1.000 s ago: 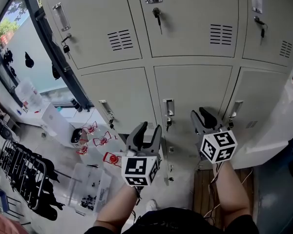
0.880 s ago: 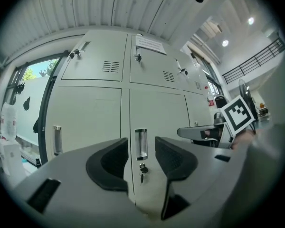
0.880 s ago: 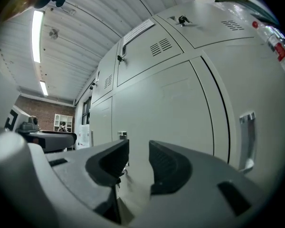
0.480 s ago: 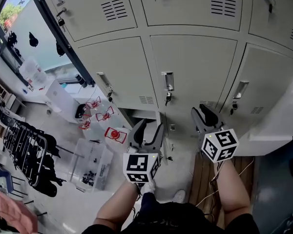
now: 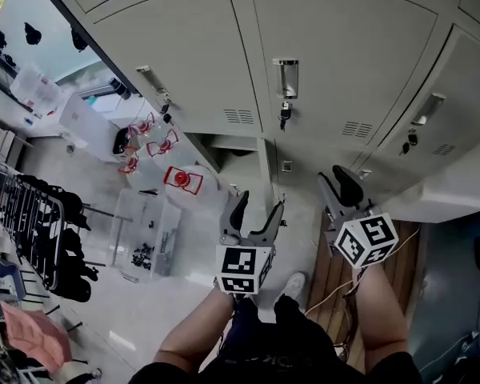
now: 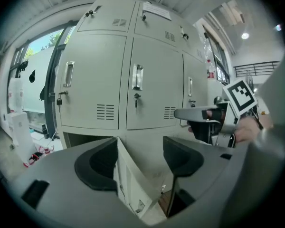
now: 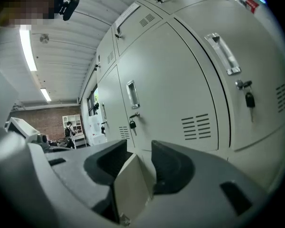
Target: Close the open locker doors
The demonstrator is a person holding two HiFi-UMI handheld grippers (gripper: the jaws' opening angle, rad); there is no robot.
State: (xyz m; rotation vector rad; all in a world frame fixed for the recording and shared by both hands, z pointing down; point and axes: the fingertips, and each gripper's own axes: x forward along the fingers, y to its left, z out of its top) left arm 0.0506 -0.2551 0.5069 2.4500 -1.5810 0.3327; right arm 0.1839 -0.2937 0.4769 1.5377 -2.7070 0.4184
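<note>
The open bottom door point(image 6: 133, 179) juts edge-on toward the person, low and ahead, with its compartment to its left. The left gripper point(image 5: 258, 209) is nearest, with the door edge sighted between its fingers. The right gripper point(image 5: 336, 184) lies to the door's right. Both sets of fingers have just been opening; they are released and clasp nothing.

Grey floor point(image 5: 144, 310): clear plastic bin point(image 5: 146, 236), red-white packet point(image 5: 182, 180), wooden boards point(image 5: 324, 282) lying on it.

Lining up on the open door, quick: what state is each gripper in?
Left gripper: open, fingers just been opening; locker door shows between them, ungripped.
Right gripper: open, fingers just been opening; same door between them, ungripped.
</note>
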